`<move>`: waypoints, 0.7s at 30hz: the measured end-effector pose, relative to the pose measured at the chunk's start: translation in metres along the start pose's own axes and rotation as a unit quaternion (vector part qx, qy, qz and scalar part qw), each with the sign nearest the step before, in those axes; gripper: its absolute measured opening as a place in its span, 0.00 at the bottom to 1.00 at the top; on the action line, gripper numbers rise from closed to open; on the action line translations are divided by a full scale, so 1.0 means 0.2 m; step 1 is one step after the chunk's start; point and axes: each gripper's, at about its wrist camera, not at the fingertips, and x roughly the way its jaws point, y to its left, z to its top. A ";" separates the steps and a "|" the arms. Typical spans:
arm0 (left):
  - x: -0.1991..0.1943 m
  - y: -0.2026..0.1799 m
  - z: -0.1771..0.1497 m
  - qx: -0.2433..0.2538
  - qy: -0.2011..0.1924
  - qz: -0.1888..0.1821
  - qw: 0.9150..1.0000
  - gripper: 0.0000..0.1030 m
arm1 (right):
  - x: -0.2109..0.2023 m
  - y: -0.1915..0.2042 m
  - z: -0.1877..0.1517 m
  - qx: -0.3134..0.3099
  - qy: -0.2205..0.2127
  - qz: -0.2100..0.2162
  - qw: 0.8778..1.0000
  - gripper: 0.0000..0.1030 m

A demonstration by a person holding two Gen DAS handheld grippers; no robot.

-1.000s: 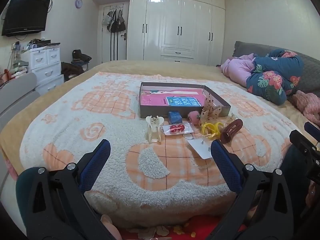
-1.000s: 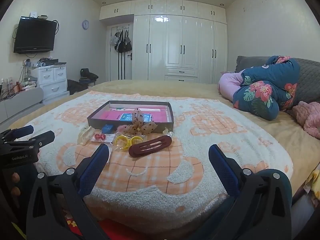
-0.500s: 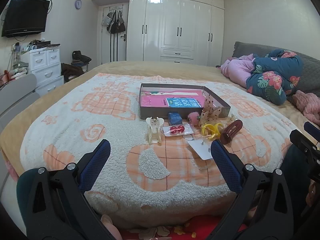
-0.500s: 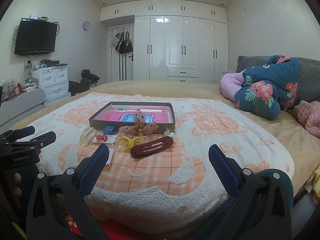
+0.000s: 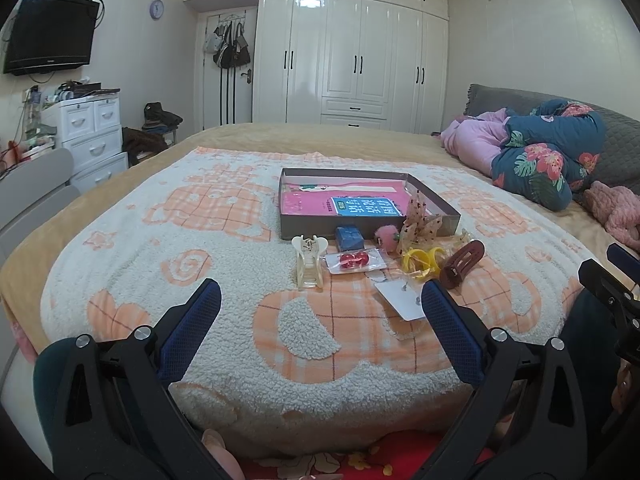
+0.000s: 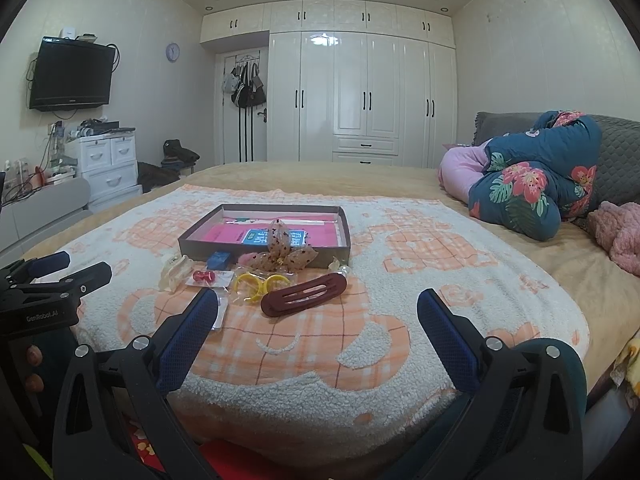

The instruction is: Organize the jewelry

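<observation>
A grey shallow box [image 5: 448, 208] [image 6: 192, 245] with a pink lining lies on the bed blanket. In front of it lie a cream claw clip [image 5: 307, 260] [image 6: 173, 272], a blue cube [image 5: 349, 237], a bag with red earrings [image 5: 354, 260] [image 6: 206, 277], a pink pompom [image 5: 386, 238], a dotted bow [image 5: 418, 220] [image 6: 285, 250], yellow rings [image 5: 422, 261] [image 6: 260, 283], a dark red hair clip [image 5: 462, 263] [image 6: 304, 299] and a white card [image 5: 402, 299]. My left gripper [image 5: 320, 304] and right gripper [image 6: 318, 312] are open and empty at the bed's near edge, short of the items.
Folded flowered and pink quilts [image 6: 532, 184] lie at the right by the grey headboard. White drawers [image 5: 94, 136] and a wall TV [image 5: 50, 32] stand at the left, white wardrobes [image 6: 360, 96] at the back. The right gripper shows at the left view's right edge [image 5: 612, 292].
Both grippers have crept slightly toward the items on the bed and stayed open. The items have not moved.
</observation>
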 end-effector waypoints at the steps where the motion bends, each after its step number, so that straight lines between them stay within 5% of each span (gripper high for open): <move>1: 0.00 0.00 0.00 0.000 0.001 0.001 1.000 0.89 | 0.00 0.00 0.00 0.000 0.000 0.000 1.000 0.94; 21: -0.01 -0.01 0.01 0.001 0.000 0.001 1.000 0.89 | 0.00 0.00 0.00 -0.001 -0.002 -0.001 1.000 0.94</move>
